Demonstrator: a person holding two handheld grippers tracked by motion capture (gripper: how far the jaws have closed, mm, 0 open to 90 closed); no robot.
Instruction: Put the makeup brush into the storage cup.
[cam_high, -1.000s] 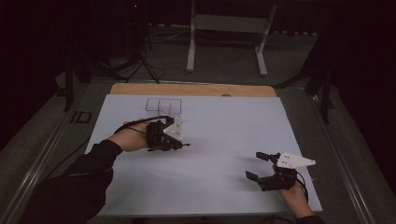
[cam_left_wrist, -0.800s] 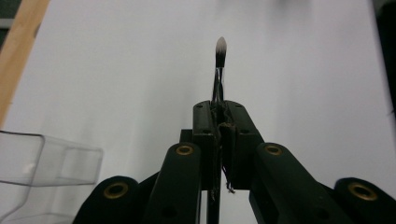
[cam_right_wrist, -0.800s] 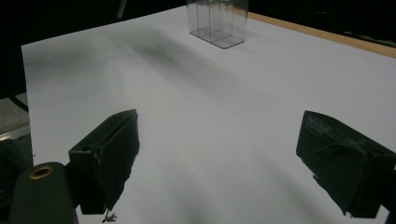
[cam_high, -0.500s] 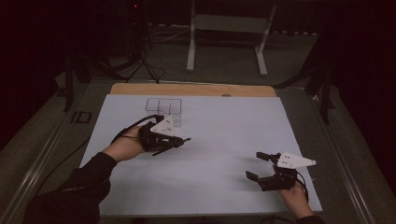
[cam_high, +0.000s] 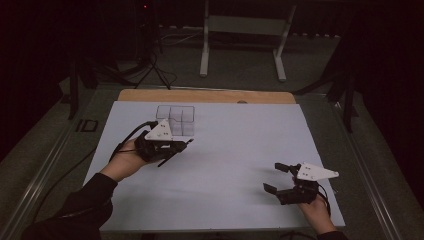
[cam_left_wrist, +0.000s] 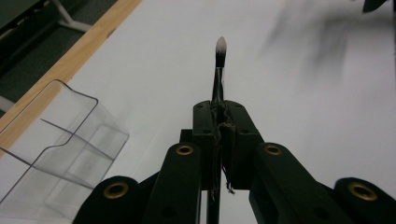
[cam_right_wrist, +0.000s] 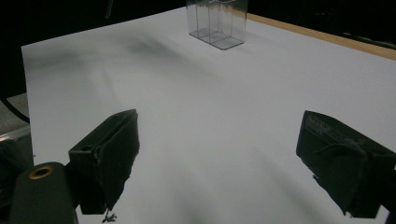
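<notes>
You had the left gripper (cam_left_wrist: 219, 135) clamped on a small brush (cam_left_wrist: 220, 56) beside the clear organiser (cam_high: 176, 119), right gripper (cam_high: 284, 181) apart; next, likely lowering it into a compartment.

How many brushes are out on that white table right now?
1: a slim makeup brush with a pale tip, clamped in the left gripper beside the clear plastic organiser.

The left gripper (cam_high: 187, 143), jaws clamped tight, points right at the scene's left; the right gripper (cam_high: 273, 177), jaws wide apart, rests near-right.
</notes>
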